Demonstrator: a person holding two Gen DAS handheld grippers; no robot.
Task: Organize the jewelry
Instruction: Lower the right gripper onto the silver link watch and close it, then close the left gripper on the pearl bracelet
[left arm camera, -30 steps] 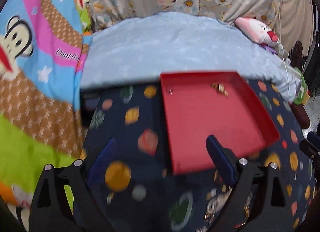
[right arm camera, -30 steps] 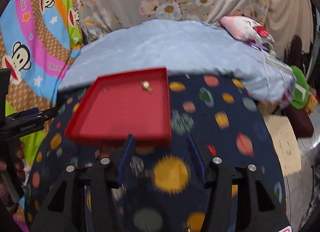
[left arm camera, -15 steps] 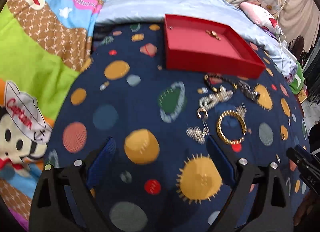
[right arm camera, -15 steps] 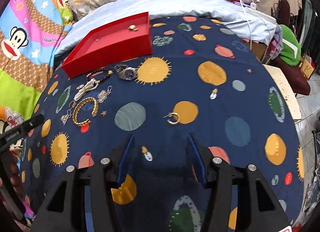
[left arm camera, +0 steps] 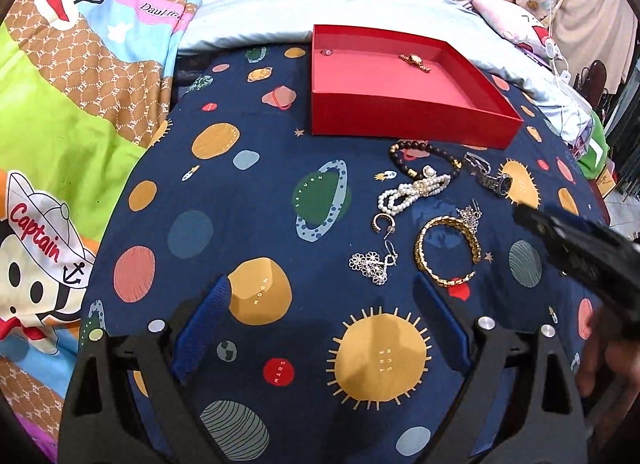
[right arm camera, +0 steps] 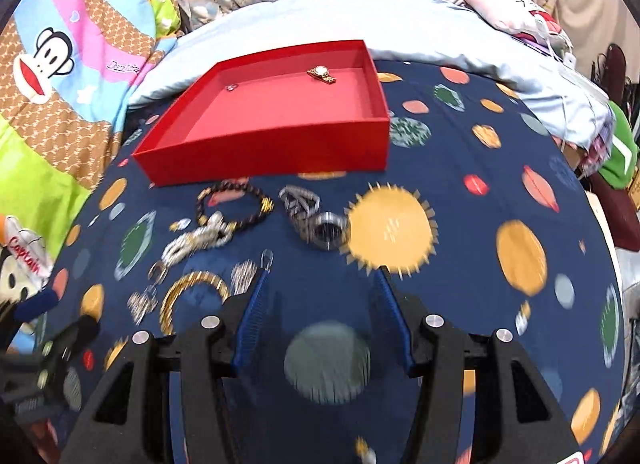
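Note:
A red tray (left arm camera: 412, 132) (right arm camera: 264, 152) lies on a planet-print cloth and holds a gold watch (left arm camera: 415, 61) (right arm camera: 321, 74) and a small ring (left arm camera: 327, 52). In front of it lie a dark bead bracelet (left arm camera: 424, 156), a pearl bracelet (left arm camera: 412, 193), a silver watch (left arm camera: 490, 178) (right arm camera: 316, 216), a gold bangle (left arm camera: 446, 250) (right arm camera: 192, 292), a hoop earring (left arm camera: 385, 222) and a silver flower earring (left arm camera: 372, 264). My left gripper (left arm camera: 324, 292) is open and empty, just short of the pile. My right gripper (right arm camera: 322, 276) is open and empty, just short of the silver watch.
A pale blue pillow (left arm camera: 320, 8) lies behind the tray. A cartoon monkey blanket (left arm camera: 72, 84) covers the left side. The right gripper's body (left arm camera: 580, 248) crosses the left wrist view at the right. The cloth's right edge (right arm camera: 616, 264) drops off to clutter.
Both grippers pulled back from the tray, bringing the jewelry pile into view. The right gripper has since swung left and forward toward the silver watch. Both stay open.

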